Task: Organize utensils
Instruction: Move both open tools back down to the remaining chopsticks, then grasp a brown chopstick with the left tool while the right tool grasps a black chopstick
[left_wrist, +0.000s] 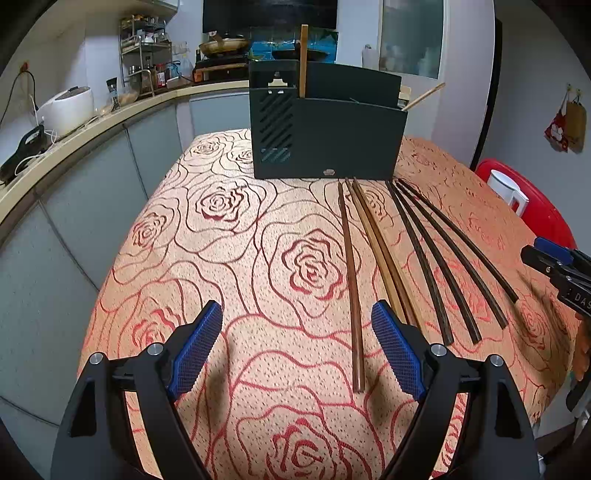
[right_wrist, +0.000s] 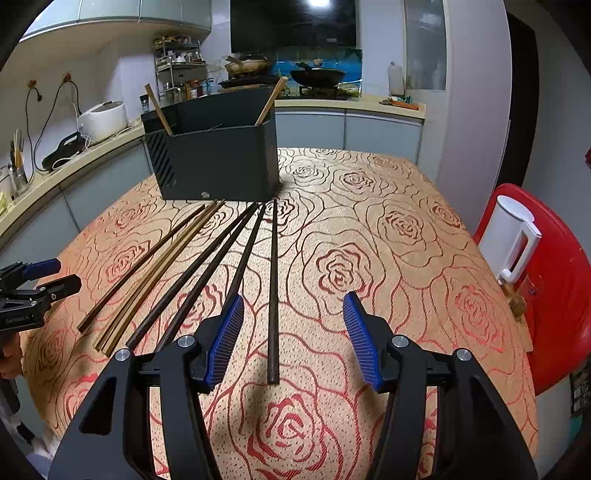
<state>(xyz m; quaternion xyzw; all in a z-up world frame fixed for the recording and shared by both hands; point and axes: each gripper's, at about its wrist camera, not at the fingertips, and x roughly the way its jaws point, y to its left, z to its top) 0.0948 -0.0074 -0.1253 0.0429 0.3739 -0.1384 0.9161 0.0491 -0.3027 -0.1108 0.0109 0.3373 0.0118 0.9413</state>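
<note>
A dark utensil holder box (left_wrist: 325, 136) stands at the table's far side, with two light wooden chopsticks (left_wrist: 303, 61) sticking out of it; it also shows in the right wrist view (right_wrist: 218, 162). Several chopsticks lie fanned on the rose-patterned cloth in front of it: brown ones (left_wrist: 352, 280) to the left, dark ones (left_wrist: 428, 258) to the right. My left gripper (left_wrist: 297, 350) is open and empty above the cloth, the brown chopstick between its fingers. My right gripper (right_wrist: 293, 339) is open and empty, over the rightmost dark chopstick (right_wrist: 273, 291).
A red chair (right_wrist: 554, 280) with a white kettle (right_wrist: 511, 236) stands at the table's right edge. A kitchen counter (left_wrist: 74, 136) with a rice cooker (left_wrist: 68, 109) runs along the left and back. The table edge is near on the left.
</note>
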